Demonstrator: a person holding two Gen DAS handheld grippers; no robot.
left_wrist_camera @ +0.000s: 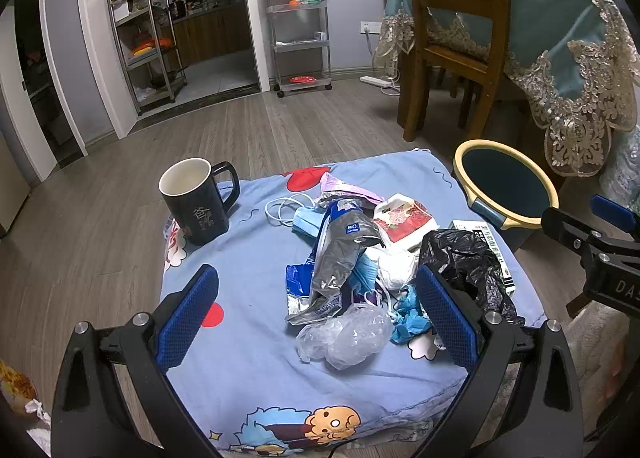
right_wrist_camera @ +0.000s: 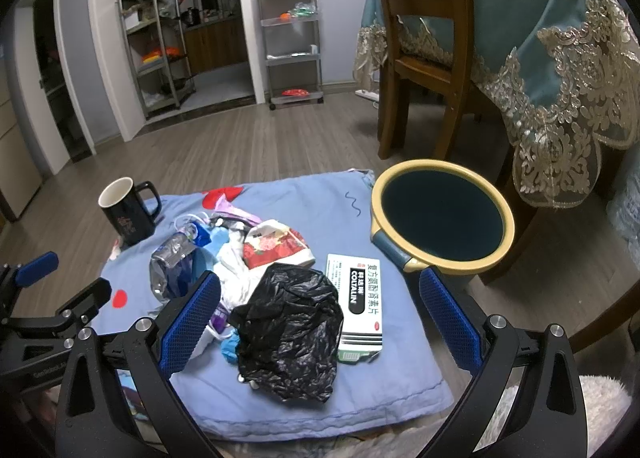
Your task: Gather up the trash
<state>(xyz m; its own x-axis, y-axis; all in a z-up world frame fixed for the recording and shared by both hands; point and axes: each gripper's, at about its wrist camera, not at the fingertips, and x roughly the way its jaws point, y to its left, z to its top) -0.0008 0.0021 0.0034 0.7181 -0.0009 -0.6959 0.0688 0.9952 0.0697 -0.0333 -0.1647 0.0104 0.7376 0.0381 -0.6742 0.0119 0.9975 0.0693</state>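
Currently both grippers, left gripper and right gripper, are hovering spread wide, holding nothing, over the crumpled black plastic bag and wrappers heaped on the blue cartoon-print cushion. Yellow-rimmed dark bin is sitting just beside the cushion. Risk: thin film slipping out, or snagging neighbouring scraps.

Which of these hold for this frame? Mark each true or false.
1. The black mug lies tipped on its side. False: it stands upright on the blue cushion.
2. The black plastic bag lies beside the medicine box. True.
3. The left gripper is shut on a wrapper. False: its fingers are apart, holding nothing.
4. The bin stands off the cushion's right corner. True.
5. The right gripper is open. True.
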